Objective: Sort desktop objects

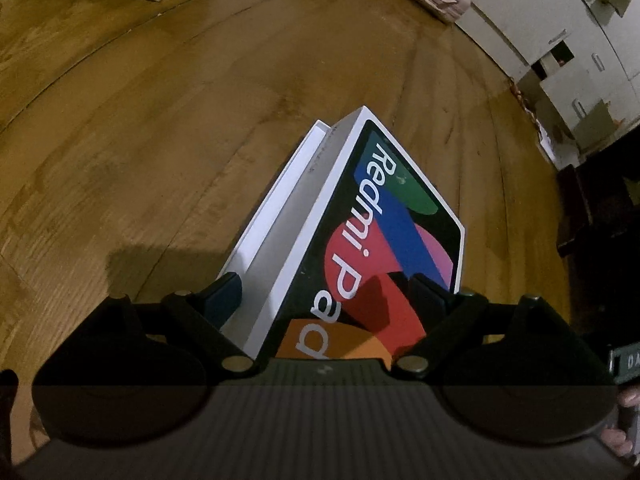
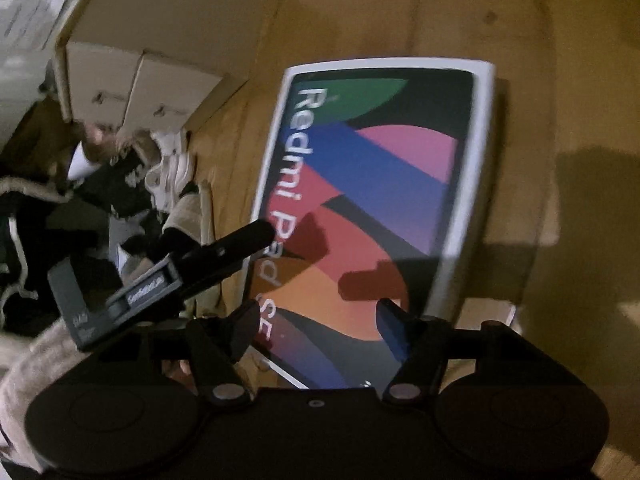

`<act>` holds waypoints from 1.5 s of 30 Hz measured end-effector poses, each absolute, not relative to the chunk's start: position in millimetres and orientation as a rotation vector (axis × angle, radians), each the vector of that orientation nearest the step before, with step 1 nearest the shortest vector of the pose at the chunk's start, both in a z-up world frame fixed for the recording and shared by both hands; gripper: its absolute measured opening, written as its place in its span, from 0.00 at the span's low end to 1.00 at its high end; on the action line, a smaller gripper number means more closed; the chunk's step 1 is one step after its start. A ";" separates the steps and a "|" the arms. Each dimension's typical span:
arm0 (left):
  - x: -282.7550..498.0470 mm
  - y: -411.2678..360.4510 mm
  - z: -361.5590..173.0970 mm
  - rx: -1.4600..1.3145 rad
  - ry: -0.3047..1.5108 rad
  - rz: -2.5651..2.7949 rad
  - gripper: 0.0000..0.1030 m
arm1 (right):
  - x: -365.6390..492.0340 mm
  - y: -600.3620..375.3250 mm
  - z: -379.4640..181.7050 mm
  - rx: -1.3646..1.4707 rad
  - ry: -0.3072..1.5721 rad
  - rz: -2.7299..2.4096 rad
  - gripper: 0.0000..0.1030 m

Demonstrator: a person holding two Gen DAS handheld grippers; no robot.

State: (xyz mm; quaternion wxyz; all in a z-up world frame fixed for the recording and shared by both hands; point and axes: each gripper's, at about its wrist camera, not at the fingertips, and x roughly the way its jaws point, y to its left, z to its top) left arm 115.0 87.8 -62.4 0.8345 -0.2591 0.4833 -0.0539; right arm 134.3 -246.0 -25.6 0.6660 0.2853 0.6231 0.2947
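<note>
Wooden tabletop (image 1: 160,128); left claw (image 1: 328,300) clamps tablet box (image 1: 360,240), right claw (image 2: 316,320) released. Seat lid squarely.

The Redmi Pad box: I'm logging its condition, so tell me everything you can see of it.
The Redmi Pad box is a flat white cardboard carton. Its lid shows a dark tablet picture with green, blue, pink, red and orange shapes and white lettering. The lid sits askew, exposing the white inner tray on one side. It rests on the wooden table, with the left tongs astride its near end.
</note>
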 end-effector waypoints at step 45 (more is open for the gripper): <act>112.3 80.3 -58.6 -0.436 1.052 -0.036 0.93 | 146.0 -263.9 -24.3 0.621 1.402 0.621 0.75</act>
